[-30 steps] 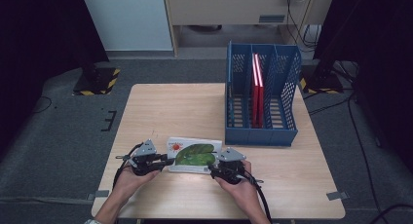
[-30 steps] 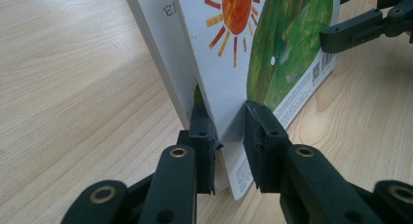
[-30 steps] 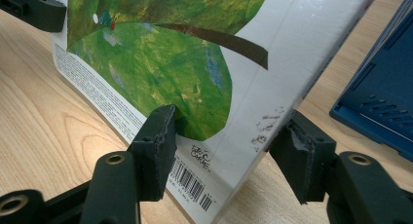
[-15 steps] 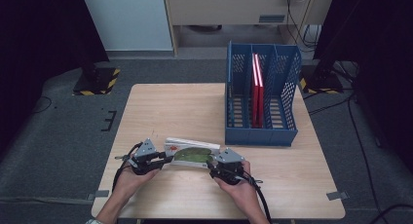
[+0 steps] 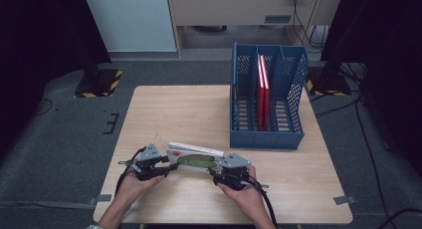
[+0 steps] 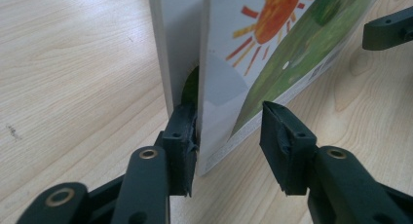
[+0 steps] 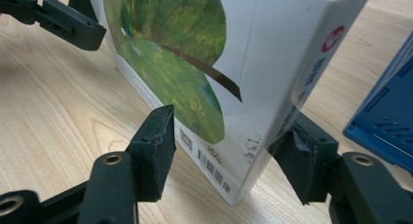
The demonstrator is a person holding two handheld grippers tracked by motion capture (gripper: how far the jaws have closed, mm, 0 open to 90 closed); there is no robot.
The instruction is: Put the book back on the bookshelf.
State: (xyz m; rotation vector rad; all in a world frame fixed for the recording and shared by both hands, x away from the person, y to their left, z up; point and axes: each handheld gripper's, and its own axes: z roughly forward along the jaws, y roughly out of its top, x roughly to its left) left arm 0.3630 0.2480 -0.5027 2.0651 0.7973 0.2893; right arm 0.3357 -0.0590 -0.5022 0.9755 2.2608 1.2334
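Tilted up since the earlier frame: picture book [image 5: 194, 159], which lay flat and now stands on its long edge, low centre of the high view.

Left gripper [image 5: 158, 165]: jaws have just been opening; one pad touches the cover, the other stands off, book between them.

Right gripper [image 7: 229, 151]: jaws apart, straddling the spine end, gap on one side.

Blue file rack [image 5: 267, 139], upper right: two red books [image 5: 263, 92] filed. I judge filing not begun.

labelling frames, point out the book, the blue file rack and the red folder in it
book [image 5: 194, 161], high view, green cover
blue file rack [image 5: 266, 138], high view, front wall
red folder [image 5: 263, 92], high view, top edge
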